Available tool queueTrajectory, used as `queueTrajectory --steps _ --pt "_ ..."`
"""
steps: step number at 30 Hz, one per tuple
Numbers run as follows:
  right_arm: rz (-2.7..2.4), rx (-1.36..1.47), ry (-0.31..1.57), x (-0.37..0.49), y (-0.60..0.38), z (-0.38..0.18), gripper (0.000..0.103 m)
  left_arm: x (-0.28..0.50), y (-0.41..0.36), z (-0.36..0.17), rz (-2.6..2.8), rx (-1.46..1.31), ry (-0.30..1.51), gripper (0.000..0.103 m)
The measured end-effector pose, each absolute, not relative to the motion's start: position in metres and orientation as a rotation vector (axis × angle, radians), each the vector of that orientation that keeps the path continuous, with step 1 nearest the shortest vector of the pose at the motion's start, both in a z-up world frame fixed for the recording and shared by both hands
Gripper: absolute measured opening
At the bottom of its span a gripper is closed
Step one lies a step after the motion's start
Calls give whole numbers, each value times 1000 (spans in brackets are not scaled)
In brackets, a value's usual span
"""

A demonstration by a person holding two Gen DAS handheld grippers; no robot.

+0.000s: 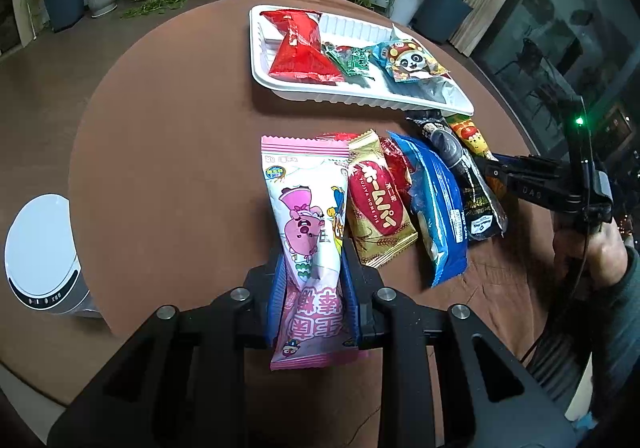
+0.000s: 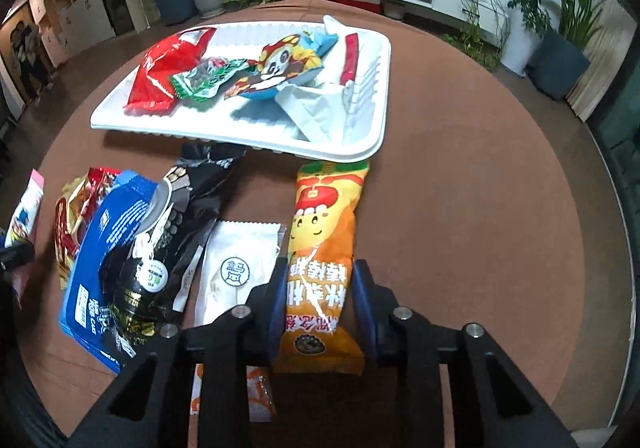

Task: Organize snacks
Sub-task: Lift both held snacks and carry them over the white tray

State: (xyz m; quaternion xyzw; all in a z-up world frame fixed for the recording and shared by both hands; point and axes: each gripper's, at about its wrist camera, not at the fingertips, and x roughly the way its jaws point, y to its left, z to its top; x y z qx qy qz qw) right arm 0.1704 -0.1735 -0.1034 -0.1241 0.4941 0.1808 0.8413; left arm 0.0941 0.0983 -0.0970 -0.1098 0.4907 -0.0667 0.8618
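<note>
Tray (image 1: 280, 85), white, sits at the far side of the brown table (image 1: 168, 151), straight ahead of both grippers. Roughly five packets are counted in it, about seven loose in a near row. Pink pig packet (image 1: 304, 215) is clamped by the left gripper (image 1: 314, 288), long axis pointing at the tray. Orange packet (image 2: 320, 232) lies between the fingers of the right gripper (image 2: 320, 300), axis also toward the tray; whether it is pinched cannot be told. Right gripper is judged nearer.
</note>
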Motion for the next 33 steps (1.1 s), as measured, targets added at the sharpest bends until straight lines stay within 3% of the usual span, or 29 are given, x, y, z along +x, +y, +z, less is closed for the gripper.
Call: queueTrajectory --steps 4,22,33 --pt "386 -263 1044 168 -173 -103 25 94 98 -98 -140 -231 1027 24" --pt "444 60 1016 151 -218 -73 24 80 99 -90 -157 -286 972 24" --pt "433 89 1009 140 -229 -70 24 68 95 -78 -172 -288 944 24"
